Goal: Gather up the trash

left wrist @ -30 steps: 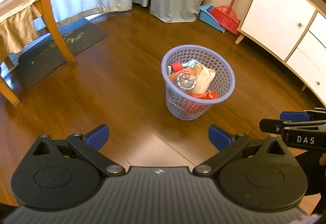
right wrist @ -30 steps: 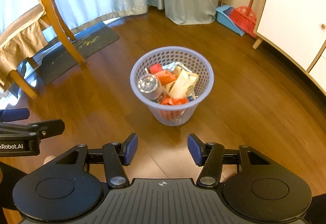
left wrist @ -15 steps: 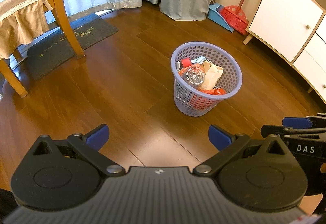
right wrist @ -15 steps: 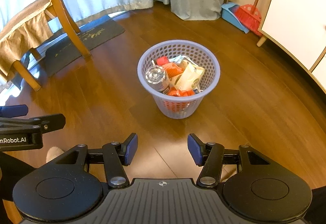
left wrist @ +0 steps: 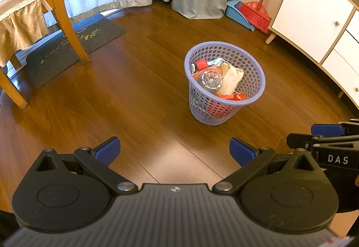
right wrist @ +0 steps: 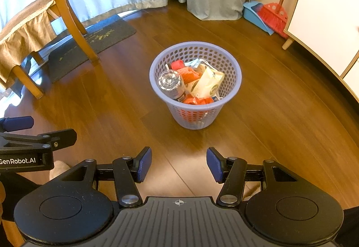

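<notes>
I hold my left gripper (left wrist: 174, 152) and right gripper (right wrist: 178, 165) released and empty, well short of the lilac basket (right wrist: 233, 69) standing mid-floor, full of trash (right wrist: 190, 84). Collection looks done; next I'd scan for strays.

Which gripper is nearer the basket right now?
Right, slightly. The right gripper faces the basket nearly head-on; the left gripper sits back and left of it. Both open, neither touching.
</notes>
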{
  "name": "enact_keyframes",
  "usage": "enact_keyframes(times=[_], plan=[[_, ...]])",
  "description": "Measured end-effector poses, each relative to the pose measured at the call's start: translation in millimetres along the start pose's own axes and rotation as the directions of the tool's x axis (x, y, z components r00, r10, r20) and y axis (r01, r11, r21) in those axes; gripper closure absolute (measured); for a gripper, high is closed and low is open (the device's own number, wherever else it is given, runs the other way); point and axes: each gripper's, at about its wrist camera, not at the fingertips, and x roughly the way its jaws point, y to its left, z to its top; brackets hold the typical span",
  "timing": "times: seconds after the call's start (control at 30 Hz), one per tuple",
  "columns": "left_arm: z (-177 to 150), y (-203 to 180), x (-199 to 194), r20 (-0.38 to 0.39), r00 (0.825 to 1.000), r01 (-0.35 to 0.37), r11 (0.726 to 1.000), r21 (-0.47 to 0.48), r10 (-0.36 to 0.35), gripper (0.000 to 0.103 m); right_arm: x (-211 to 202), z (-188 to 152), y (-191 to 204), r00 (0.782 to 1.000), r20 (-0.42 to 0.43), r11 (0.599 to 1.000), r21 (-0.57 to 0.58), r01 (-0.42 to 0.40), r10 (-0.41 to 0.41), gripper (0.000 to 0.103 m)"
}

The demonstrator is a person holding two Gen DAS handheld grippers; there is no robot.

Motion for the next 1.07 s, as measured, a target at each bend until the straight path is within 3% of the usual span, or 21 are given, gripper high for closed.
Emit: enact_keyframes(times=[1.07], plan=[[-5.2, -1.0, 8.5, -0.001, 1.000, -0.002, 1.000, 0.014, 0.002, 0.001, 2.6, 0.4, 2.1, 1.000, 0.000, 1.000, 0.002, -0.010, 0.010, 0.052]])
